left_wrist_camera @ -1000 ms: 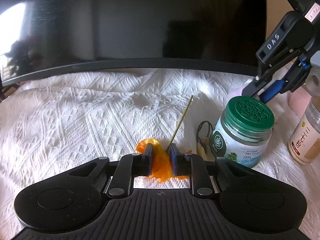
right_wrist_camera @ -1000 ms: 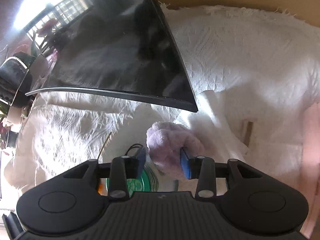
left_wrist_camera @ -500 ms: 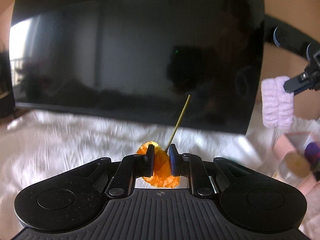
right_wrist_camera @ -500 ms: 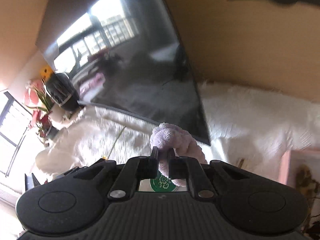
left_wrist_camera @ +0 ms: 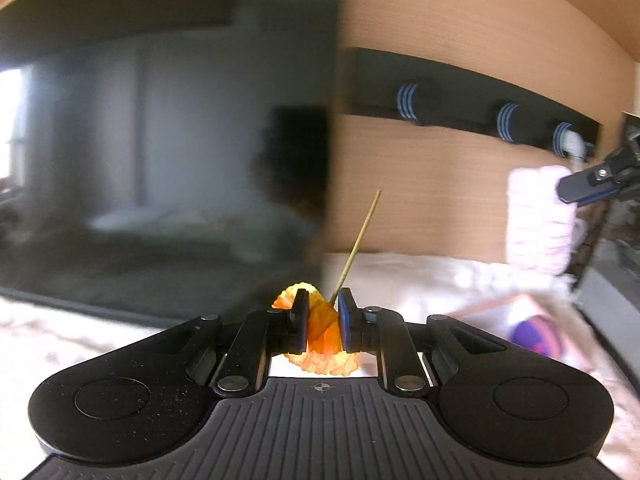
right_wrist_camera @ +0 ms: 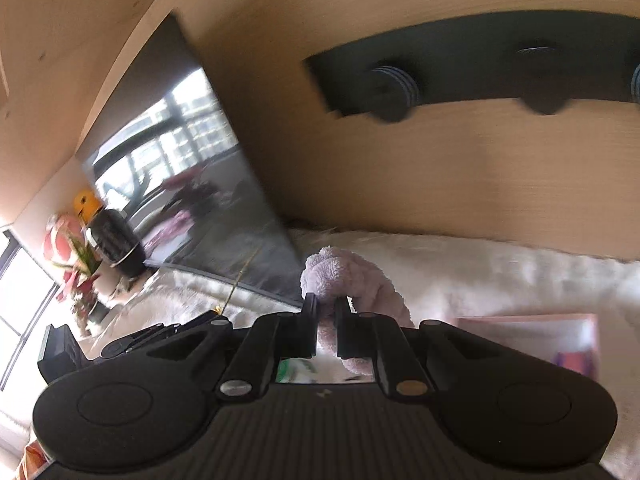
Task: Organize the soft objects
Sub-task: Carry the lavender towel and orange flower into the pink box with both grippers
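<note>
My left gripper (left_wrist_camera: 323,309) is shut on an orange fabric flower (left_wrist_camera: 320,326) with a thin stem (left_wrist_camera: 358,240) that sticks up to the right. It is held in the air above the white cloth. My right gripper (right_wrist_camera: 326,312) is shut on a fluffy lilac scrunchie (right_wrist_camera: 352,280), also lifted. That scrunchie also shows at the right edge of the left wrist view (left_wrist_camera: 538,218), hanging from the right gripper's fingers (left_wrist_camera: 588,186). The left gripper's body shows low at the left of the right wrist view (right_wrist_camera: 160,334).
A large dark screen (left_wrist_camera: 168,160) stands on a white textured cloth (right_wrist_camera: 500,272). A black wall rack with round pegs (left_wrist_camera: 460,104) hangs on the wooden wall to its right. A pink box (right_wrist_camera: 532,340) lies on the cloth at the right. A dark vase with flowers (right_wrist_camera: 112,240) stands far left.
Both grippers rose from the cloth and tilted up toward the wall rack. The right gripper closed on the scrunchie and lifted it. The left one carried the flower up. The green-lidded jar dropped from the left view.
</note>
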{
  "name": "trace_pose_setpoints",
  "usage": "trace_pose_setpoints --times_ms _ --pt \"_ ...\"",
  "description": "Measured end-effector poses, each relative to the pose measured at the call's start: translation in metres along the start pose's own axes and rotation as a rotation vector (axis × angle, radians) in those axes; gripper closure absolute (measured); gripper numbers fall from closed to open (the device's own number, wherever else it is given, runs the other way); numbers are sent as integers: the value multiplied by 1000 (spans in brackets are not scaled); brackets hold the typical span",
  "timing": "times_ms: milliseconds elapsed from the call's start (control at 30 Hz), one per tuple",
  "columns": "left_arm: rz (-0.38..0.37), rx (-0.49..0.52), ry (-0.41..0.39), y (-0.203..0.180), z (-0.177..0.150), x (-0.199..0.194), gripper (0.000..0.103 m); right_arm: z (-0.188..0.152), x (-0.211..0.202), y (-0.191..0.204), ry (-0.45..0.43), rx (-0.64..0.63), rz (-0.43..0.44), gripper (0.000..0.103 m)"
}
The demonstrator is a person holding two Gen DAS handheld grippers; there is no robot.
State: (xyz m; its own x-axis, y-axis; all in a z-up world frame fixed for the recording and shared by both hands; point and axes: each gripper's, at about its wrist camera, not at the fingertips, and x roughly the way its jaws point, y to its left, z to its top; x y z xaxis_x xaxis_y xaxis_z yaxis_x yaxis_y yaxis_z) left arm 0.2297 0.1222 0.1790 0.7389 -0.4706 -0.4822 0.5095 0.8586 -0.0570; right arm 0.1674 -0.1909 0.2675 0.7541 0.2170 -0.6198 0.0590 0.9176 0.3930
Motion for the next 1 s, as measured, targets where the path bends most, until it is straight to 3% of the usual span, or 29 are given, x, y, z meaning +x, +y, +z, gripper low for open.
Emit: trace_pose_setpoints --times_ms 300,500,800,1000 --pt "-228 20 94 -102 -2 53 85 -19 -63 -78 -84 79 -100 95" --pt "-335 -6 179 -144 -20 86 85 -33 -79 -118 -94 100 -145 95" --pt "-332 -53 319 -168 -41 141 84 -40 -67 -151 -94 153 -106 95" --pt "-214 -51 482 -176 -66 184 83 -44 -24 -177 -17 229 -100 95"
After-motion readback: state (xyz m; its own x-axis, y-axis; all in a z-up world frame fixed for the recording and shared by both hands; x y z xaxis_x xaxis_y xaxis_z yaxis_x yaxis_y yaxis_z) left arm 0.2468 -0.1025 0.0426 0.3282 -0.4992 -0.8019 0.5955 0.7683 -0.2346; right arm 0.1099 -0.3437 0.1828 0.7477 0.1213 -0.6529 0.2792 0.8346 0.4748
